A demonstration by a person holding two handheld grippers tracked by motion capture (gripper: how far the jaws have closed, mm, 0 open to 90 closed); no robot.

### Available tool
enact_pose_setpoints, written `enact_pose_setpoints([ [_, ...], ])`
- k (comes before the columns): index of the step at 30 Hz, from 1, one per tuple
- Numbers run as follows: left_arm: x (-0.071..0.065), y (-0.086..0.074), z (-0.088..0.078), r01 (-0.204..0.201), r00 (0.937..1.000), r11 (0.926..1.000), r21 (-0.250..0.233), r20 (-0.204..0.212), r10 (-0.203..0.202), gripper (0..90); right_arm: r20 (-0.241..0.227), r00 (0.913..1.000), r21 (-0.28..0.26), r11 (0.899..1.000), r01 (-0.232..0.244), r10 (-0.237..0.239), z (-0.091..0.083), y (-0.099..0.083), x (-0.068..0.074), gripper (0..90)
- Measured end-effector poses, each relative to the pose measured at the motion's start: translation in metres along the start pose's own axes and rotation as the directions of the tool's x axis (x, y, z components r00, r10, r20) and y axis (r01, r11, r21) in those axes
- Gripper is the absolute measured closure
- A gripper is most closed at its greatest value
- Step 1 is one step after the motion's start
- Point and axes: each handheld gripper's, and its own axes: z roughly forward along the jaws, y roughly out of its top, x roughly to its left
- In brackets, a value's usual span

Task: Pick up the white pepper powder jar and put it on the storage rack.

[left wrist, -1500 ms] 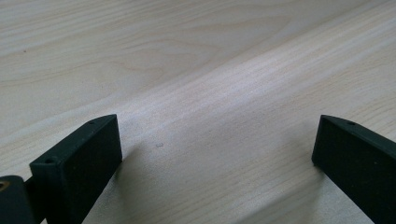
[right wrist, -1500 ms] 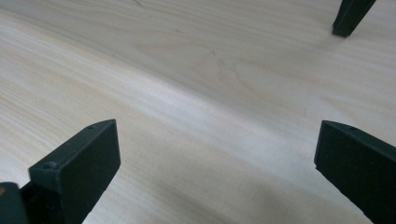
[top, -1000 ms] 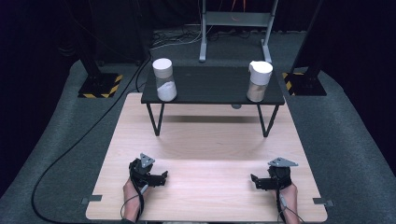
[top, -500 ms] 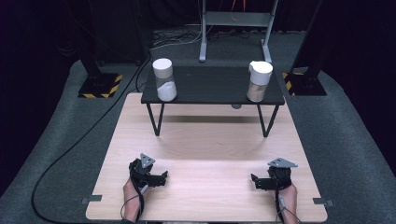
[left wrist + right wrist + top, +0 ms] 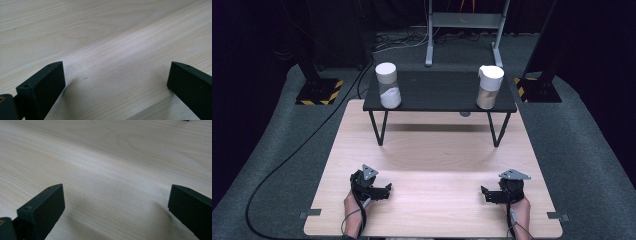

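We see the left gripper (image 5: 382, 191) low at about seven o'clock on the pale wooden tabletop (image 5: 432, 165), held in the person's left hand (image 5: 354, 207). In the left gripper view its two black jaws stand wide apart, one at each lower corner, with bare wood grain between them; they hold nothing, and the pads (image 5: 42, 92) sit right down by the board, though we cannot tell whether they touch it.

The right gripper (image 5: 488, 194) sits at about five o'clock on the same tabletop, in the person's right hand (image 5: 519, 210). Its jaws are spread just as wide in the right gripper view, again with nothing between them but wood.

The two grippers point inward toward each other and are well apart.

Up at twelve o'clock stands a small black metal-legged side table (image 5: 439, 97). On its left end, at about eleven o'clock, stands an upright clear jar with a white lid and white powder inside (image 5: 388, 86). On its right end, at about one o'clock, stands an upright clear jar with a white lid and tan grains inside (image 5: 489, 88). Both jars are well apart from either gripper.
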Motion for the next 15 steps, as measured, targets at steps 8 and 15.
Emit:
enact_pose_setpoints([
  [8, -0.0001, 0.0, 0.0, 0.0, 1.0, 1.0, 0.0, 0.0, 0.0, 1.5, -0.003, 1.0, -0.006, 1.0, -0.005, 0.005, -0.0006, -0.0012, -0.0008, 0.0],
  [15, -0.0002, -0.0001, 0.0, 0.0, 1.0, 1.0, -0.001, -0.001, 0.0, 1.5, -0.003, 1.0, -0.004, 1.0, -0.002, 0.002, -0.0009, -0.0012, -0.0009, 0.0],
])
